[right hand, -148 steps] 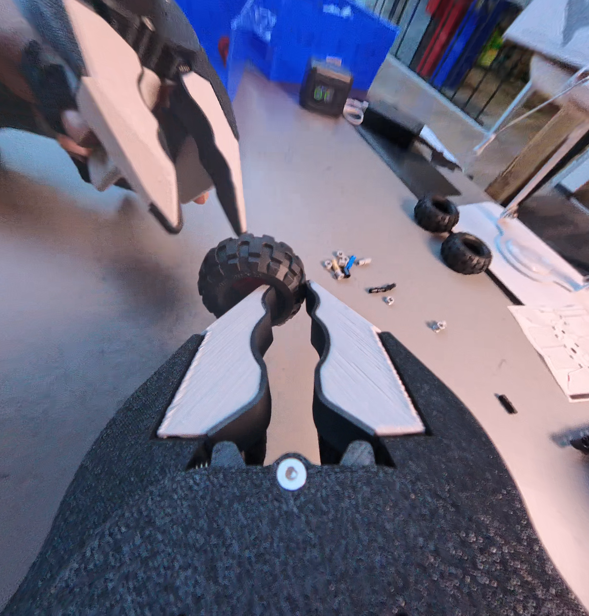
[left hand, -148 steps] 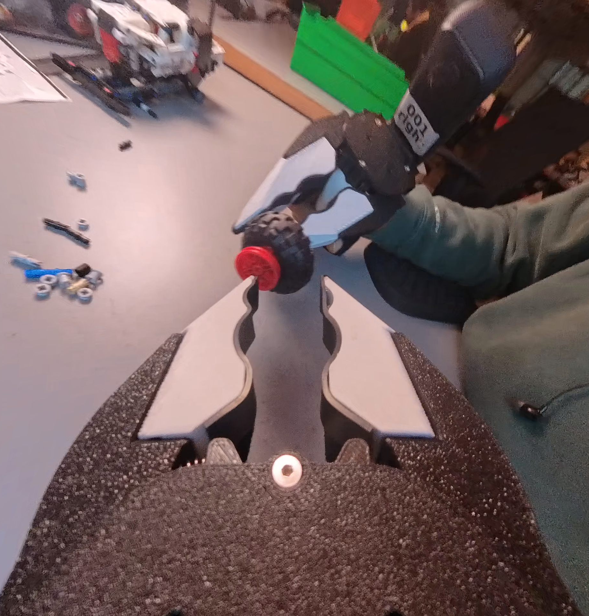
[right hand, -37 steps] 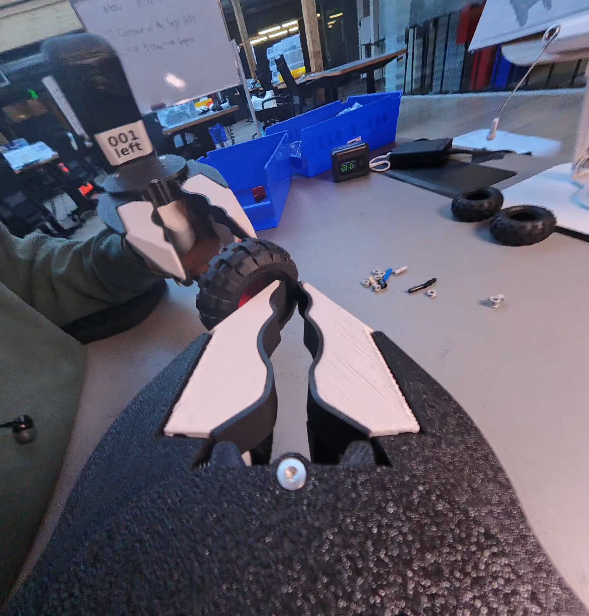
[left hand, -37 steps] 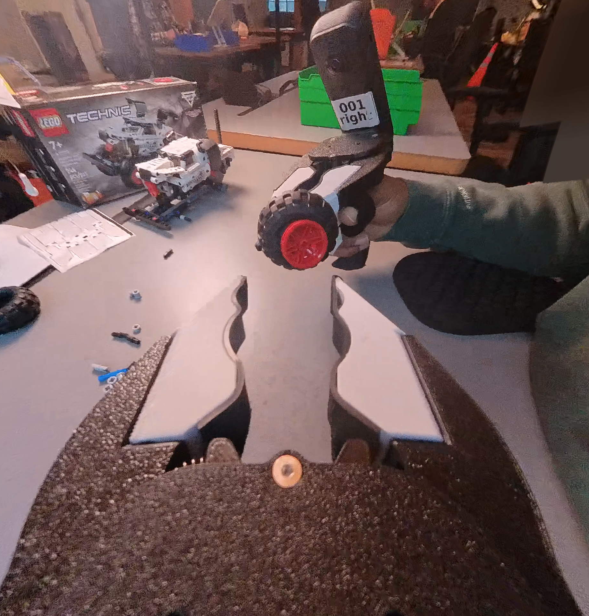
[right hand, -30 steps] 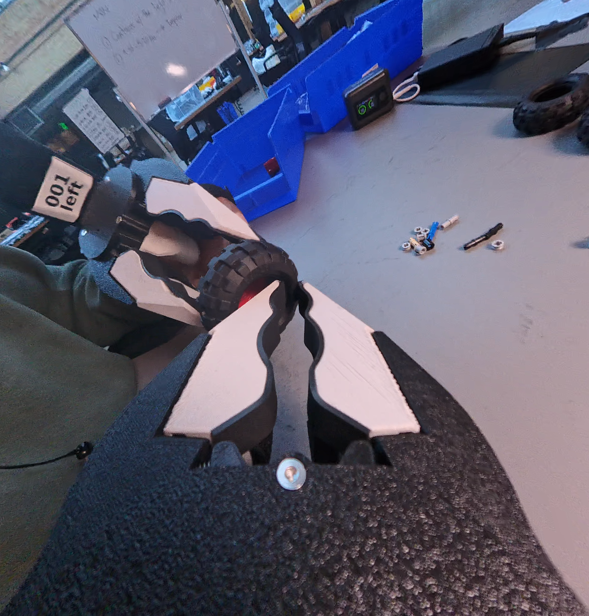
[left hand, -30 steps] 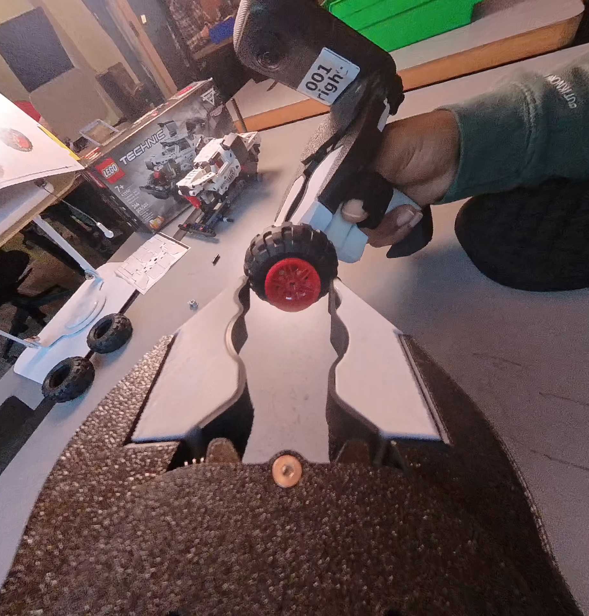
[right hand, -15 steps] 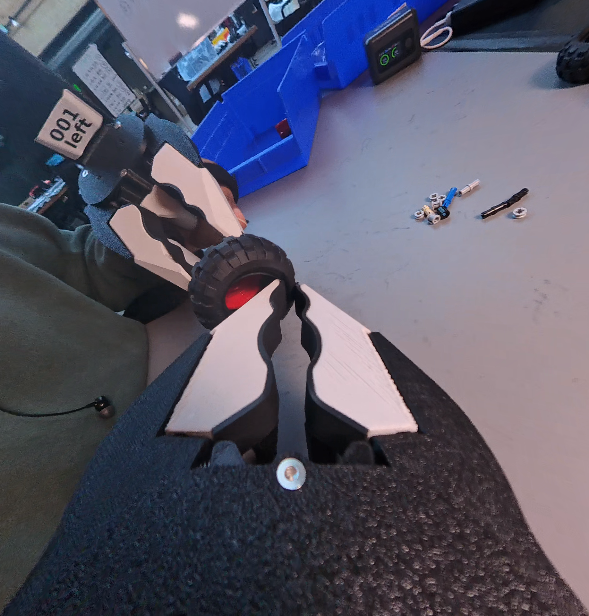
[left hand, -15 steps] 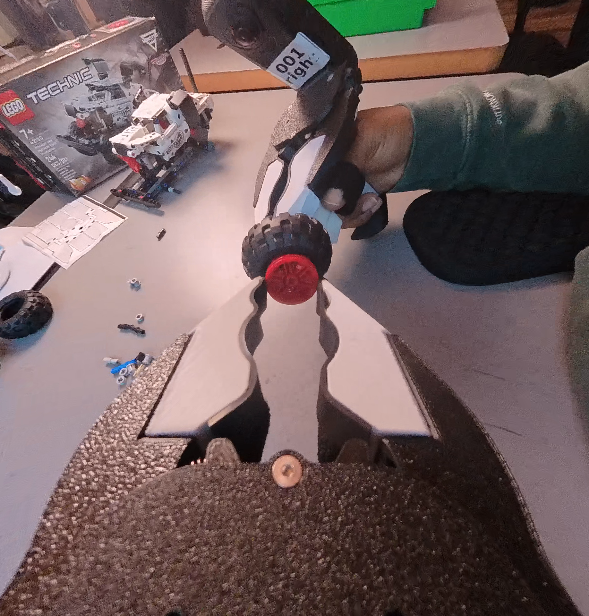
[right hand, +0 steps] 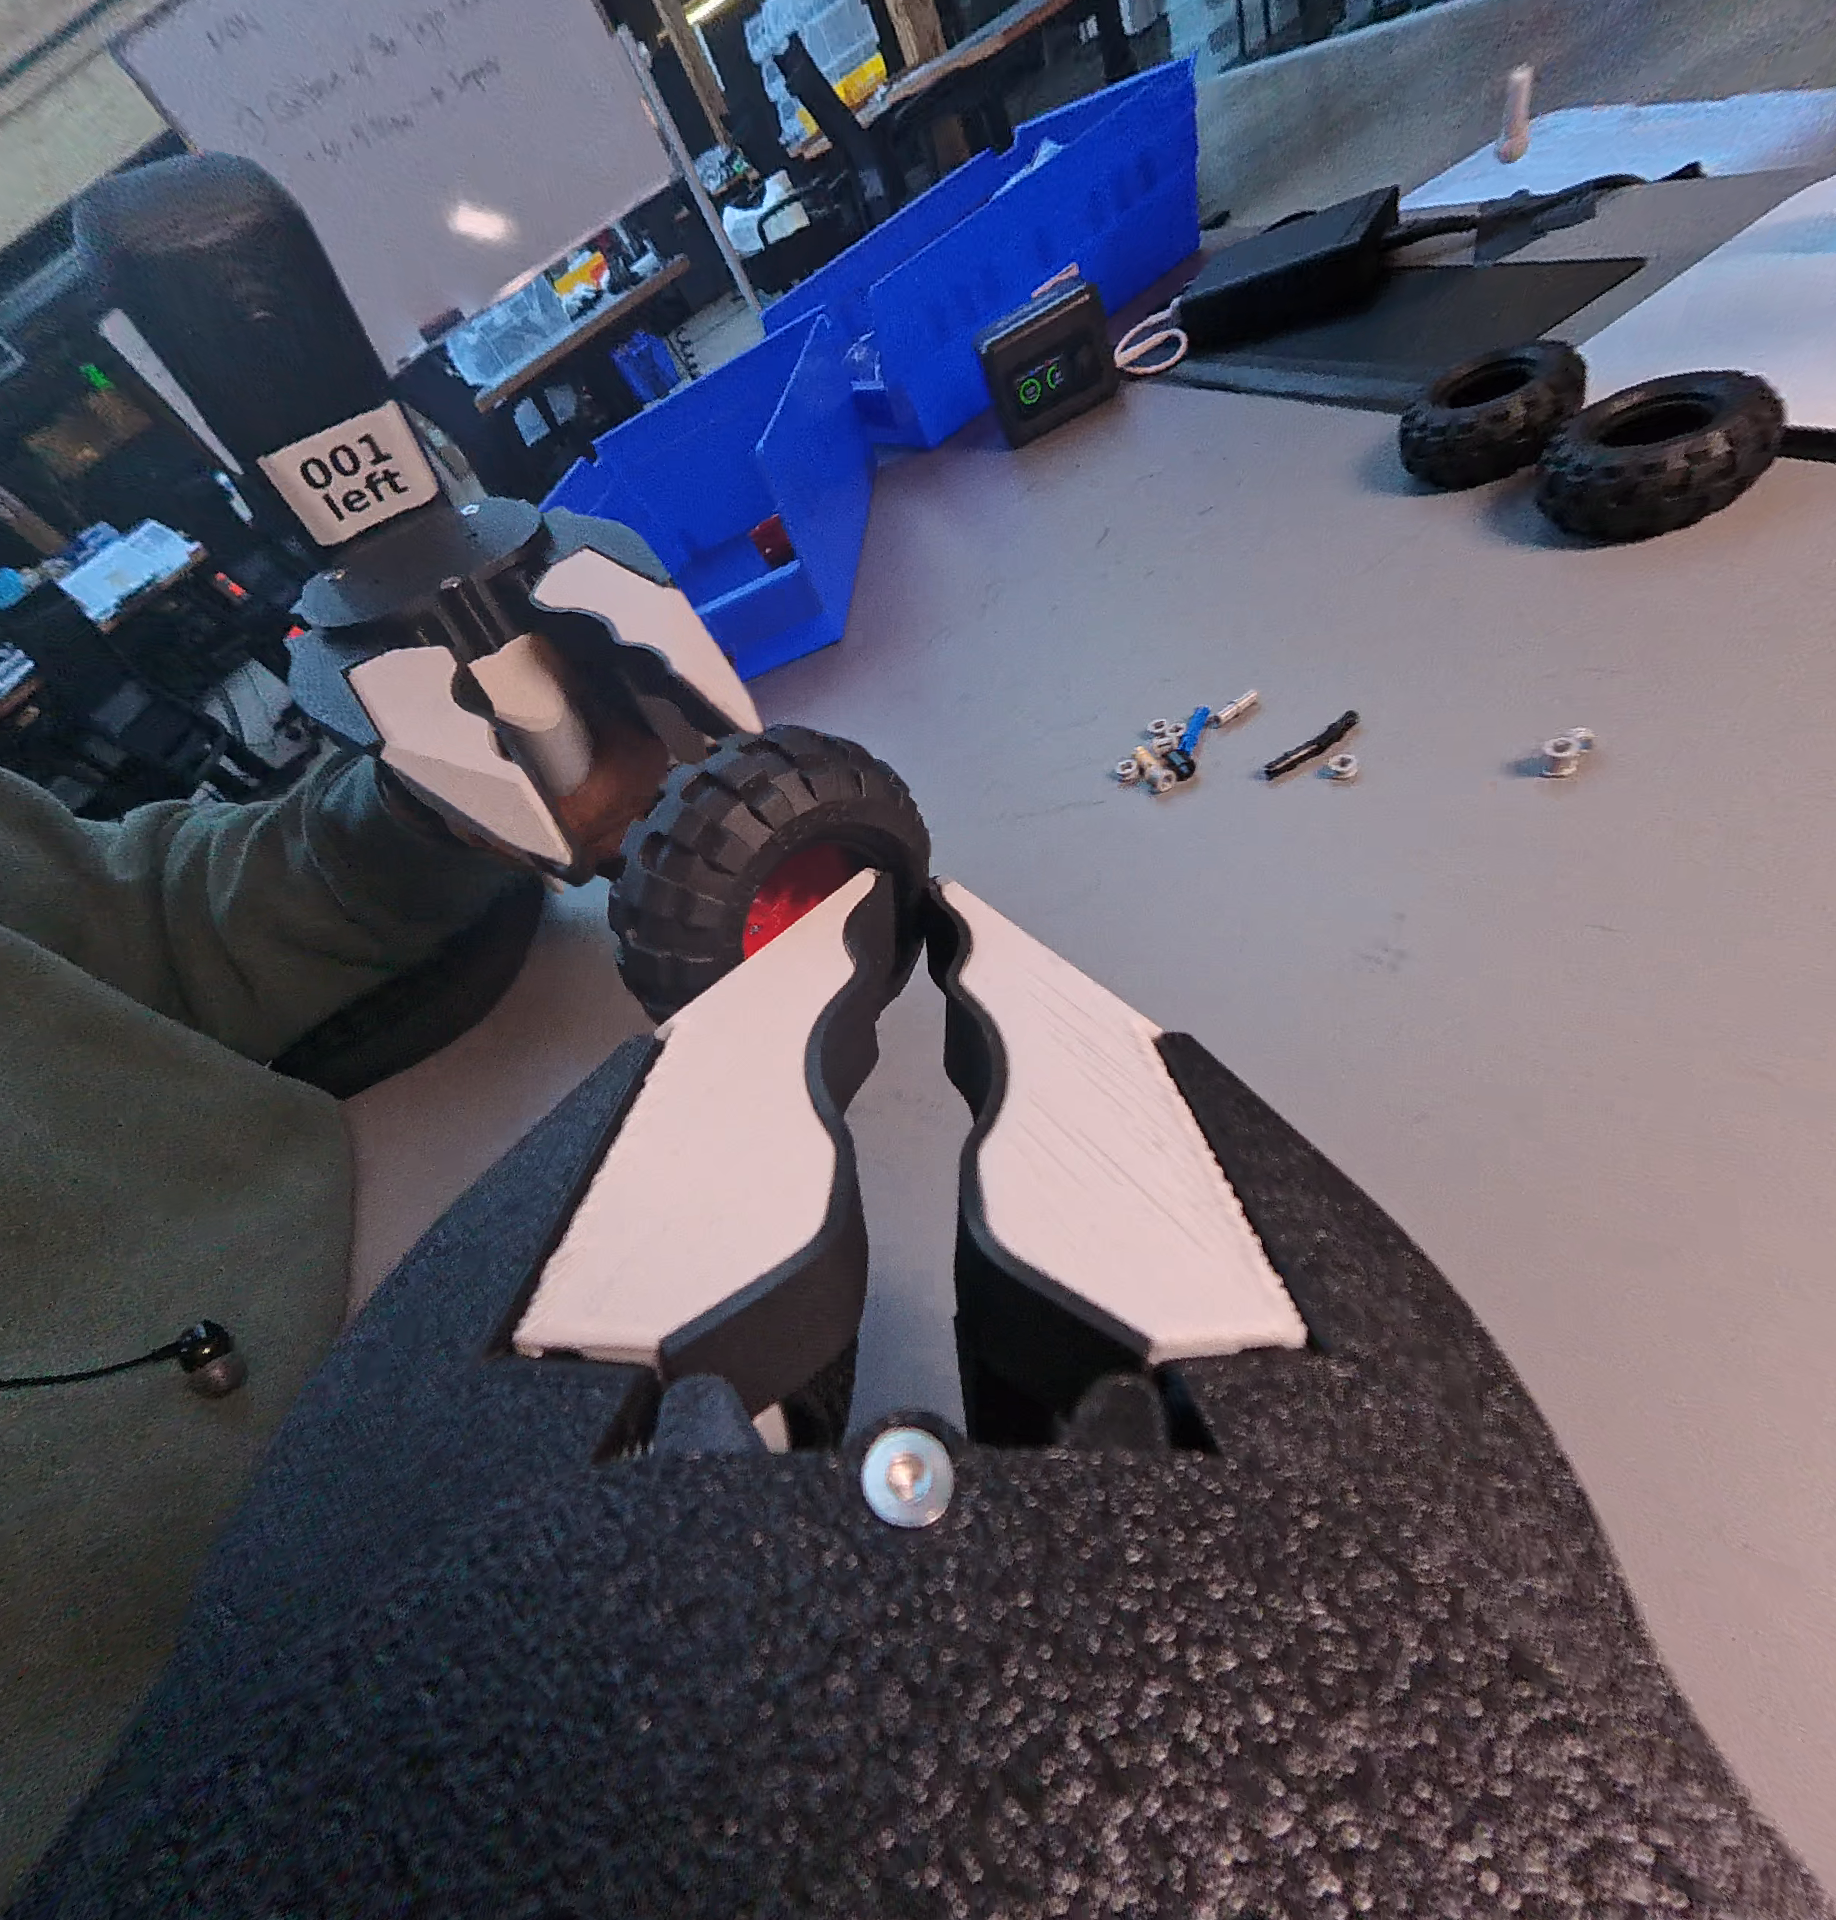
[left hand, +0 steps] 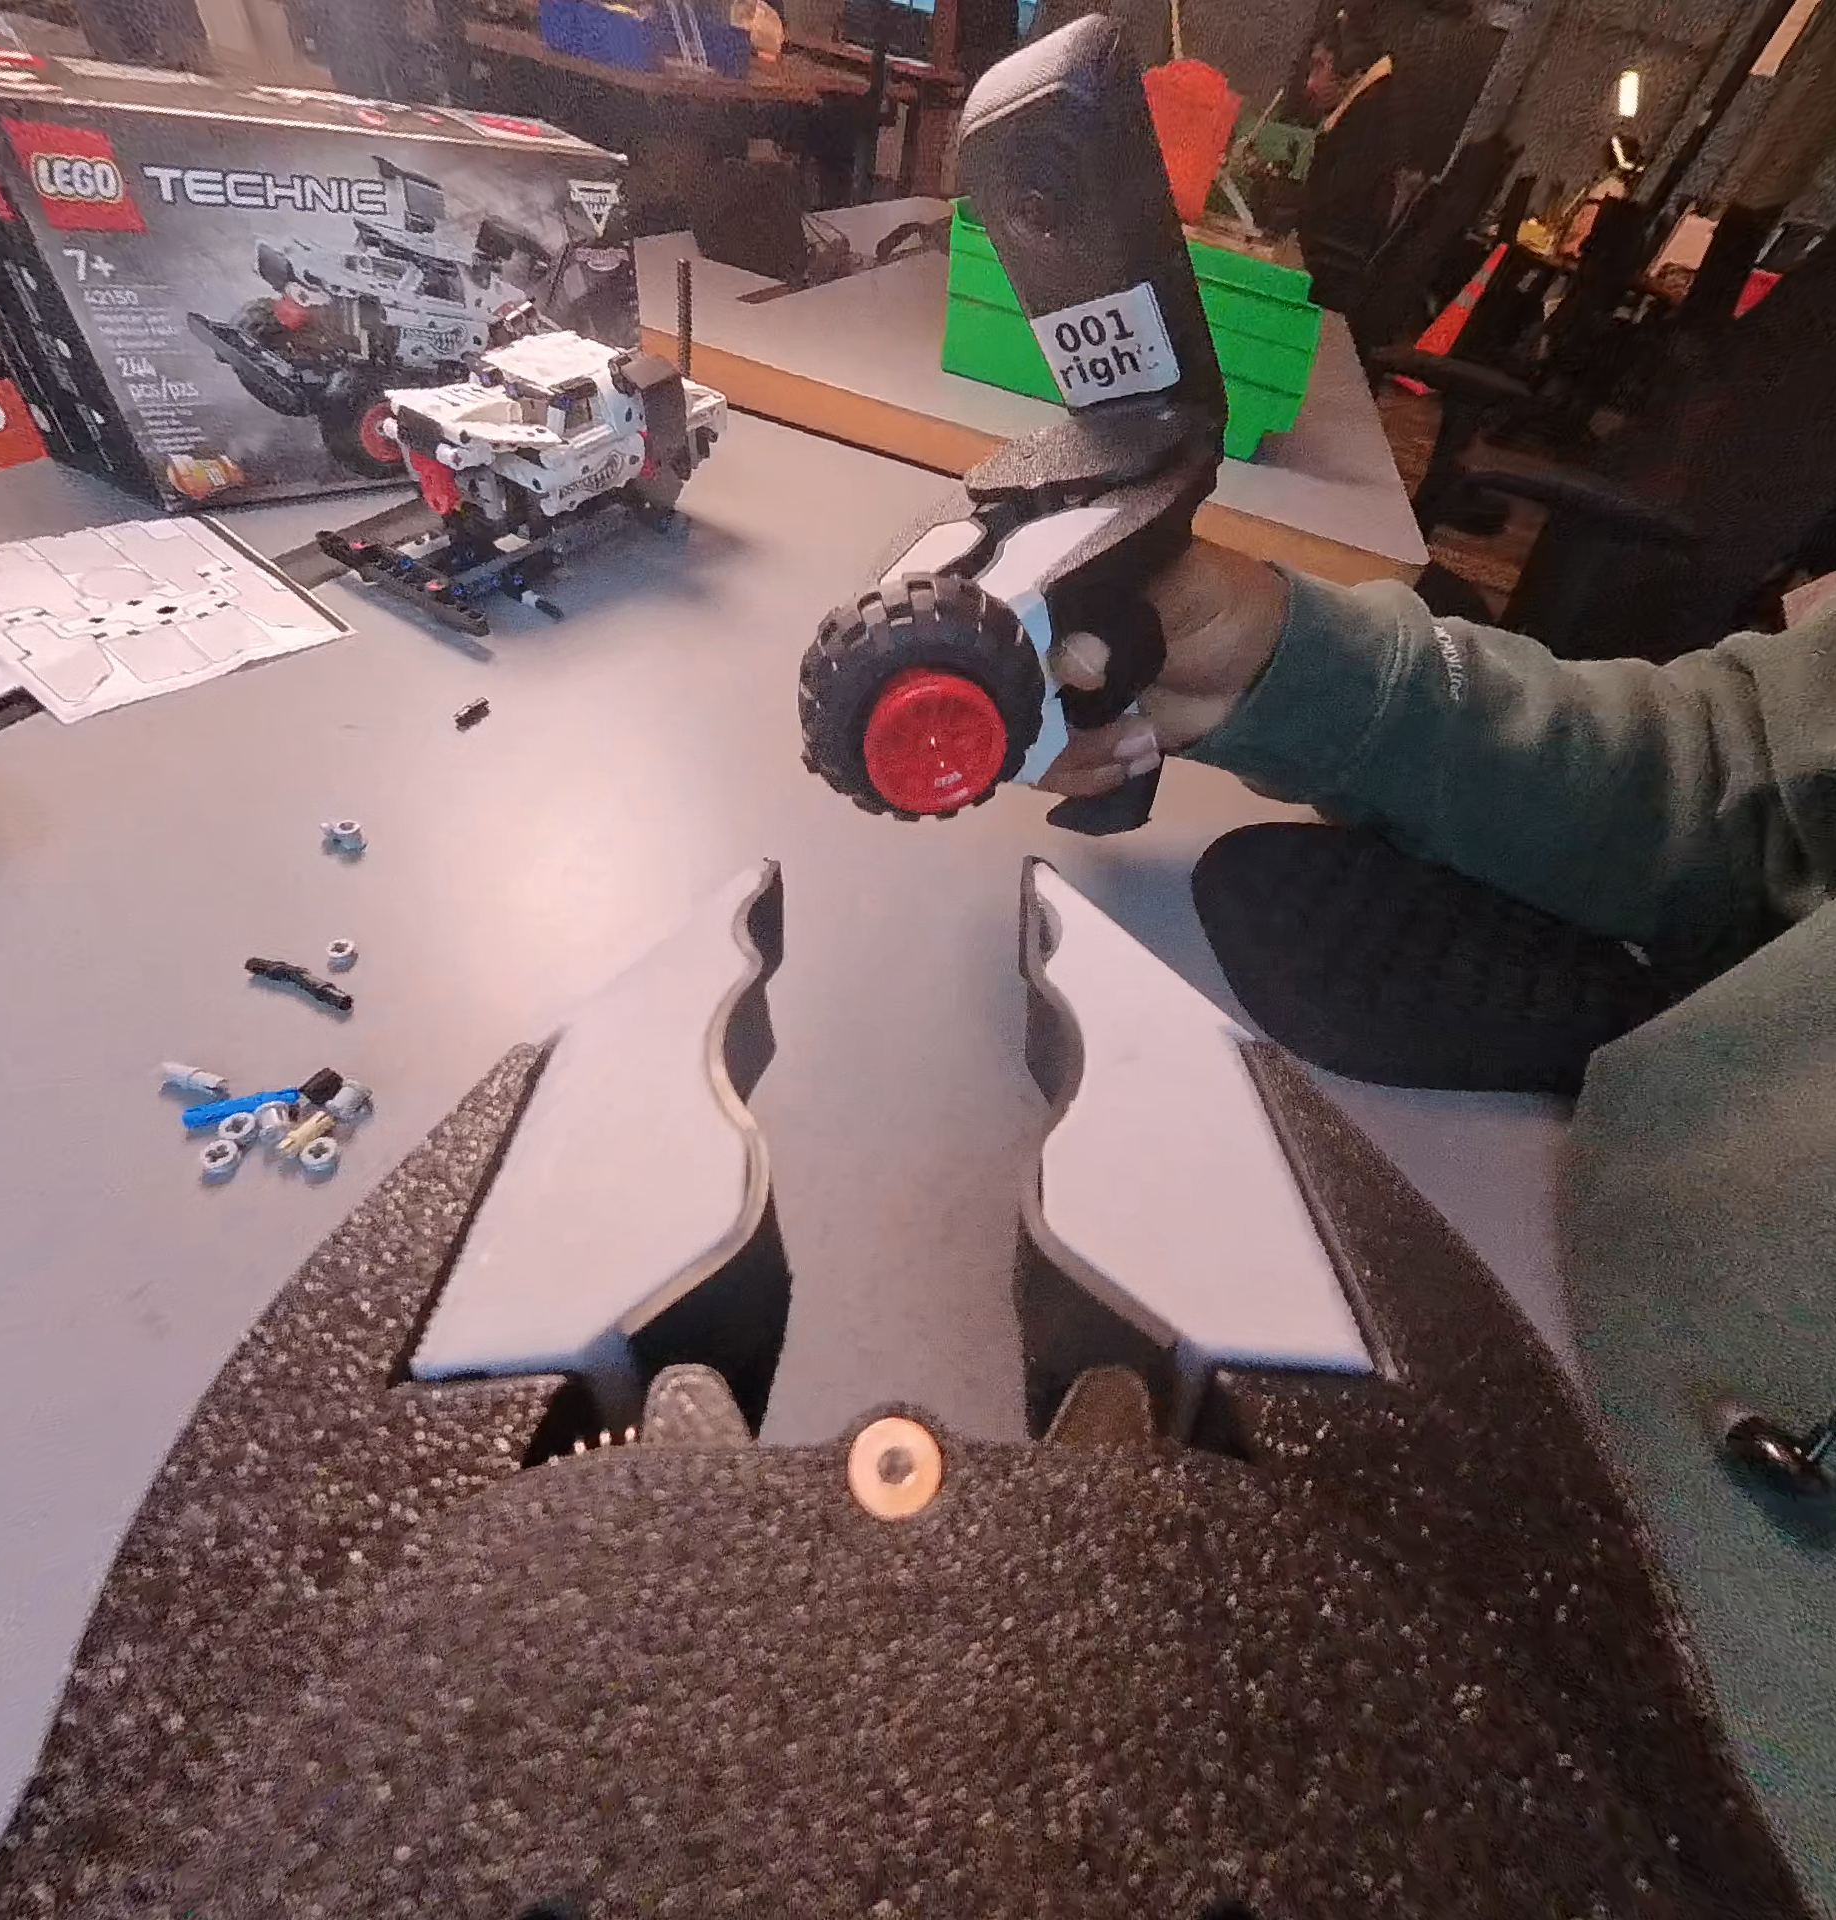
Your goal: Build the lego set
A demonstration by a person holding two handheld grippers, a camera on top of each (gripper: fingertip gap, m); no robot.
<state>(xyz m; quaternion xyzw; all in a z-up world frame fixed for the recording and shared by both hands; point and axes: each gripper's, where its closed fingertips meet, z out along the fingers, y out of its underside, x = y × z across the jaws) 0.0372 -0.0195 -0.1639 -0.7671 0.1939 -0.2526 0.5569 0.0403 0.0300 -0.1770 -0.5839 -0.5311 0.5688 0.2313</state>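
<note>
A smooth grey tabletop [left hand: 581, 810] fills the foreground of a dim, cluttered workshop. Beyond its wooden-edged far side stands a second grey table [left hand: 852, 312] carrying a bright green plastic bin [left hand: 1257, 322]. In the right wrist view, large blue plastic bins [right hand: 893, 395] sit at the table's edge, a white whiteboard [right hand: 426, 156] stands behind, and ceiling lights glow farther back.

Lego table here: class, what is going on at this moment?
A person is building a Lego truck with a handheld tool in each hand. The right tool is shut on a black wheel with a red hub, held up above the grey table. The left tool is open and empty, just short of the wheel. The part-built truck, two loose tyres and small pins wait on the table.
</note>
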